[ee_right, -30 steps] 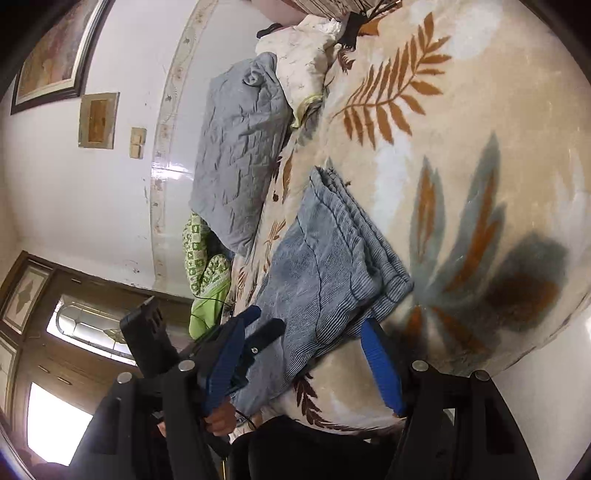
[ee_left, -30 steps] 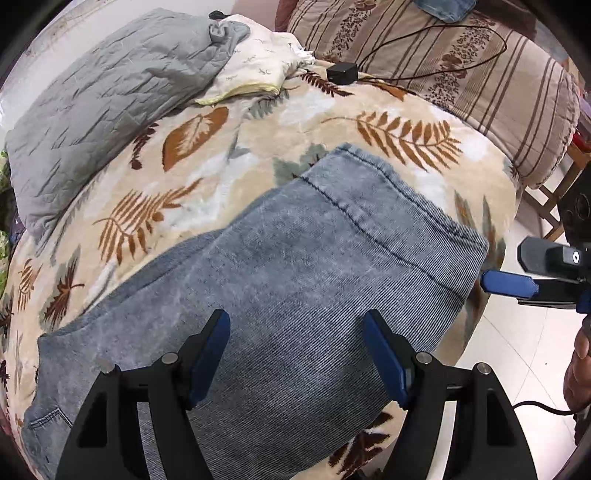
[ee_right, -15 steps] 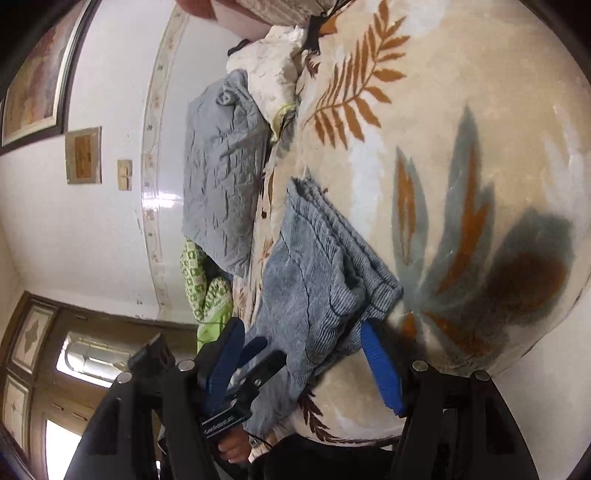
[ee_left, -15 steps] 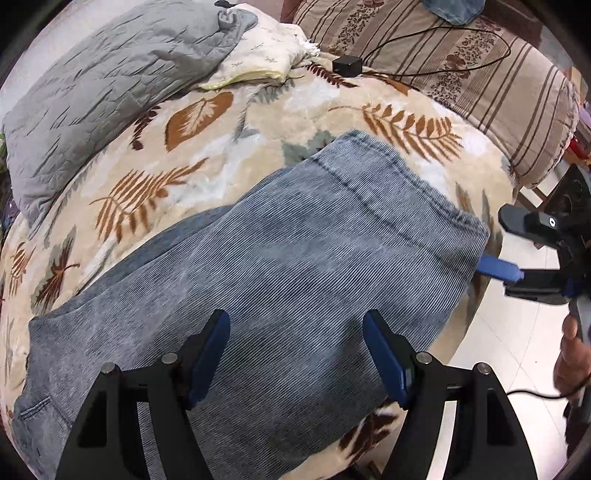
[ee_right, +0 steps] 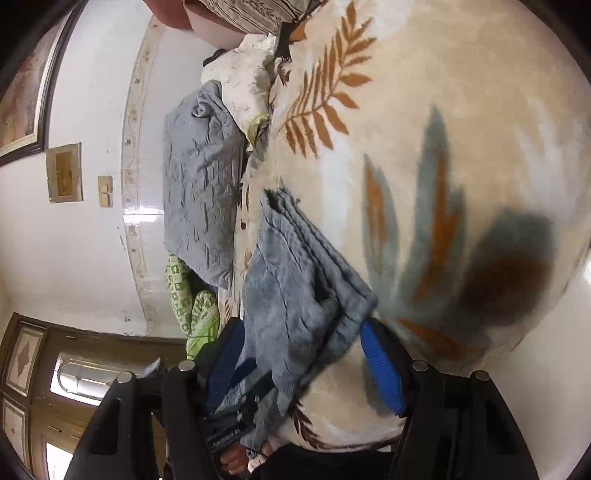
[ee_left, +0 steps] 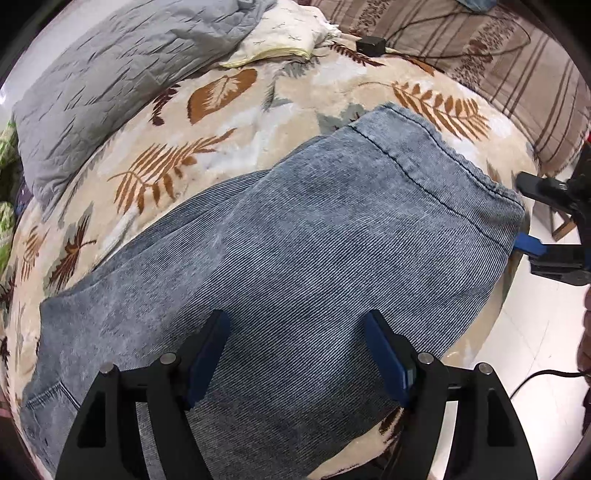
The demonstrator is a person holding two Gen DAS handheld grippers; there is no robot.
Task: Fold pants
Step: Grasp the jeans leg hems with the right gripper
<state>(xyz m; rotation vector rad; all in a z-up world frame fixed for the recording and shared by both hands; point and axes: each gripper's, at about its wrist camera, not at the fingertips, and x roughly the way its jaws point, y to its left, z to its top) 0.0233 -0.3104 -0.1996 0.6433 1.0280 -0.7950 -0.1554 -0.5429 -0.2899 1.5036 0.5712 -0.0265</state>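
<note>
Here the pants [ee_left: 314, 266], blue-grey ribbed denim, lie folded lengthwise on the leaf-patterned blanket [ee_left: 192, 155] of a bed, reaching along the bed's near edge, with their hem end [ee_left: 443, 162] at the bed's right corner. The left gripper [ee_left: 297, 354] hangs above the middle of the pants, its 2 blue-padded jaws spread wide with nothing pinched between them. The right gripper [ee_right: 303, 354] sits at the bed's corner, turned on its side, its jaws also apart, straddling the stacked hem layers [ee_right: 332, 280]; whether the pads touch the cloth I cannot tell. A grey quilt [ee_left: 110, 74] and a cream pillow [ee_left: 284, 33] lie at the far edge, beside a striped cushion [ee_left: 517, 74] and a black charger [ee_left: 371, 45].
</note>
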